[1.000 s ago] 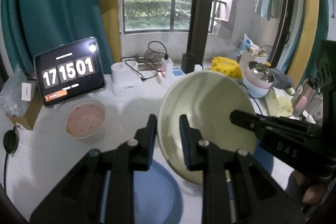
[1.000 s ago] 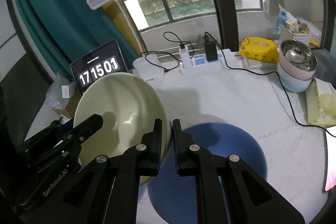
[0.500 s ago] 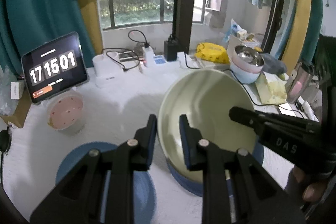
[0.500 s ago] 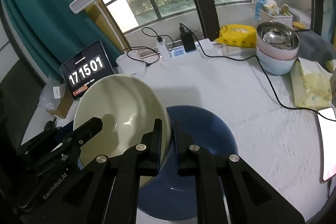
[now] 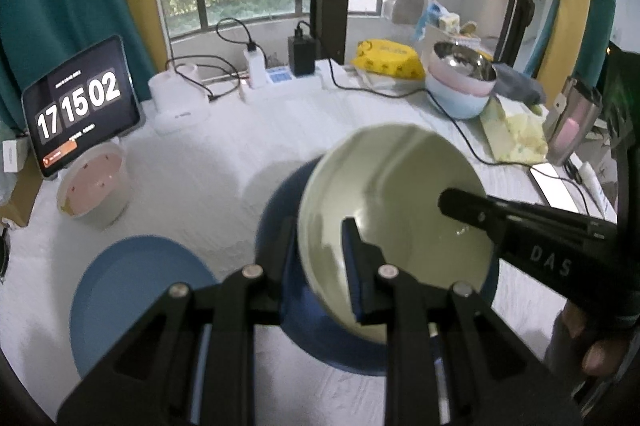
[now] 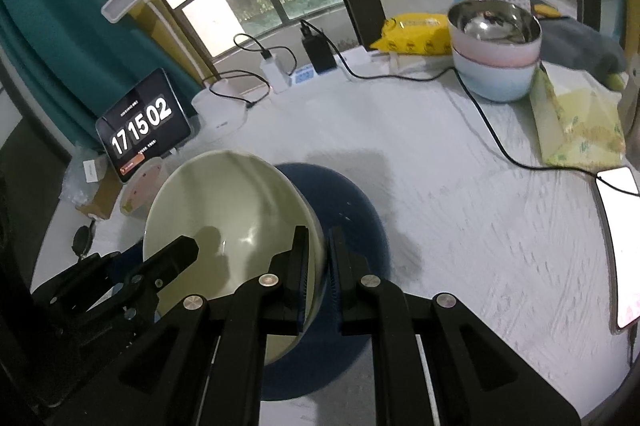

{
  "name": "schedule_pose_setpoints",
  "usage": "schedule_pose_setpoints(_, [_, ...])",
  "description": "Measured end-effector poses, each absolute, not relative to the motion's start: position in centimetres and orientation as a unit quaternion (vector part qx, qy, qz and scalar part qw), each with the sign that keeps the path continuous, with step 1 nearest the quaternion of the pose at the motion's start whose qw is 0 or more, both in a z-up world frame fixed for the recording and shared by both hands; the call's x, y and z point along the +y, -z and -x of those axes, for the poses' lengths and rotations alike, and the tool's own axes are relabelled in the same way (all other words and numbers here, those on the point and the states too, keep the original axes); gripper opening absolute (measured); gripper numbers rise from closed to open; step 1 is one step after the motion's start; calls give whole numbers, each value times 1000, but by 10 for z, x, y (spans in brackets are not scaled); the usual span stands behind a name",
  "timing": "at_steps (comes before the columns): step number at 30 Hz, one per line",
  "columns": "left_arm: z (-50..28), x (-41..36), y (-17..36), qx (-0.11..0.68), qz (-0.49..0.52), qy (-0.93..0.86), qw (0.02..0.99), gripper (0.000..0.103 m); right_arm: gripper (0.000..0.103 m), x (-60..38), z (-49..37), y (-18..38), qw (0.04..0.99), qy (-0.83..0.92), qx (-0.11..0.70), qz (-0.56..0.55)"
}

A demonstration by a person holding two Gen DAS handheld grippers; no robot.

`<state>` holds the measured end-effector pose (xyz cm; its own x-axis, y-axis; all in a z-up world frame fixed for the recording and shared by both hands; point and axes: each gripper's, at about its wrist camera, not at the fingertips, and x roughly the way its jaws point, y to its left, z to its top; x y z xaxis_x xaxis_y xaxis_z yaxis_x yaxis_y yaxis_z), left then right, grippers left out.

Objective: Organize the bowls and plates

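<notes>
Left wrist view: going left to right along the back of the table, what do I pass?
Tablet clock → white lamp base → black charger → yellow pack → stacked bowls → tumbler.

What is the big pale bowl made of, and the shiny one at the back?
The pale bowl looks like glazed ceramic or melamine: smooth, glossy cream-green, with soft highlights; I can't tell which. The shiny bowl looks like polished steel: silvery, with mirror-like reflections inside.

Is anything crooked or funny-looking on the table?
Yes: the pale green bowl is tipped steeply on its side over the dark blue plate, pinched at opposite rims by the left tongs and right tongs. Nothing spilled.
</notes>
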<state>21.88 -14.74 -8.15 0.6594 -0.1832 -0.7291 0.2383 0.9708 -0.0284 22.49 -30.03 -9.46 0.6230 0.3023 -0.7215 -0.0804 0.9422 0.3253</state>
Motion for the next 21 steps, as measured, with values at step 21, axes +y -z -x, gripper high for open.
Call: schedule_pose_setpoints(21, [-227,-157,107,431,-47,99,896,22,11,-302,-229,109,888,-108,434,-107])
